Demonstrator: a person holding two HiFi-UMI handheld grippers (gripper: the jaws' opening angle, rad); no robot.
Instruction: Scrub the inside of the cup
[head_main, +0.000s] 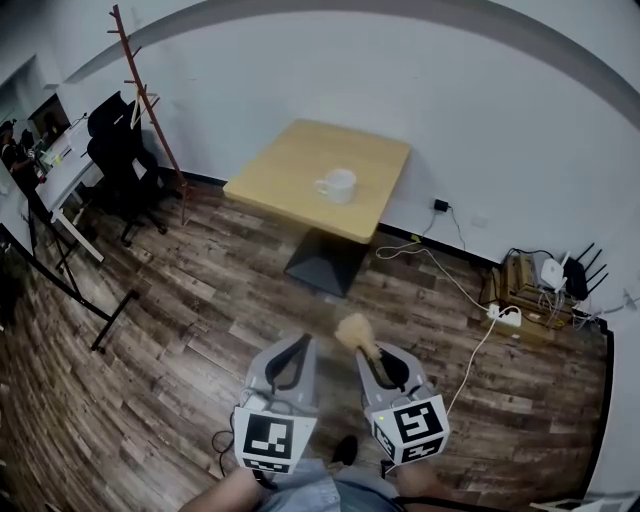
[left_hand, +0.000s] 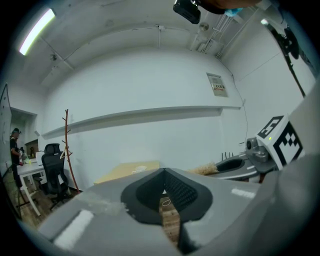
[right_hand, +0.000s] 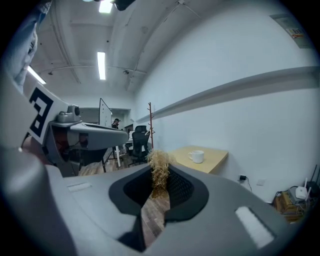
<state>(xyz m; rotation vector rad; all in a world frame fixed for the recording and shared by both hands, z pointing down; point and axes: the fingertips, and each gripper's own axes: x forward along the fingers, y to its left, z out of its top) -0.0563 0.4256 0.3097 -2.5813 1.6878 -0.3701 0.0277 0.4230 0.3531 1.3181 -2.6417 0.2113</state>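
The left tongs (left_hand: 164, 174) are pressed together and empty, and the right tongs (right_hand: 159, 181) are closed on a straw brush (right_hand: 160, 165) that sticks out past their tips. The white cup (head_main: 338, 185) stands on the far desk (head_main: 285, 165), well apart from both. I think the brush could push the light cup over or off the desk edge if the left tongs do not steady it first.

Even light from ceiling strip lights (right_hand: 101, 65); fisheye edges darken and bend.
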